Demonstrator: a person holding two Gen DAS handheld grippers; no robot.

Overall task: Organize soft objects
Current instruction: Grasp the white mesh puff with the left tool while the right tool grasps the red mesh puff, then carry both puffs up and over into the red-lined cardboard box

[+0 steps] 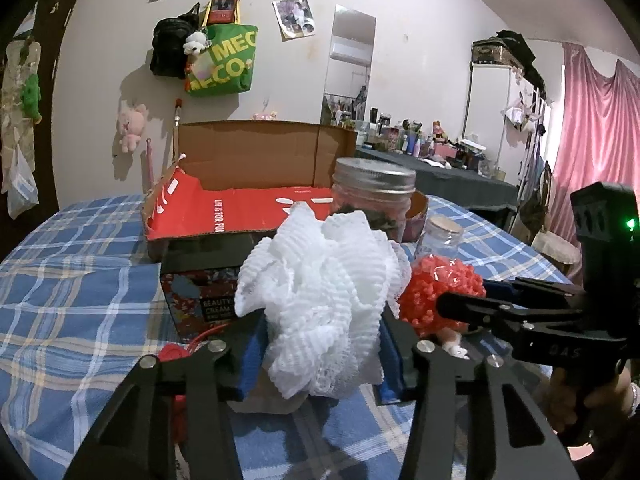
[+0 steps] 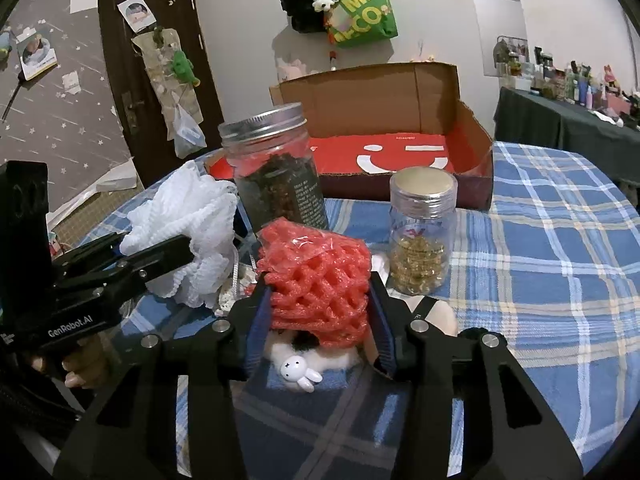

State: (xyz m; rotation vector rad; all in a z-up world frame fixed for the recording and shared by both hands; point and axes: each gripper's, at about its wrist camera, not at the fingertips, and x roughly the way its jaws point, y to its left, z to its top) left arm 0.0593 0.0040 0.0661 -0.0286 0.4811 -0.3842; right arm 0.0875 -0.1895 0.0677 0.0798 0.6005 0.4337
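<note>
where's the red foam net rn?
Red foam net sits between the right gripper fingers, low centre in the right wrist view, in front of the tall jar, beside the white foam net.

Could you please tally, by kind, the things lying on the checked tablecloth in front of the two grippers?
Foam nets: 2, the white foam net and the red foam net
Clear jars with metal lids: 2, the tall jar and the short jar
Boxes: 2, the open cardboard box with red lining and the dark printed cream box
Total: 6
</note>
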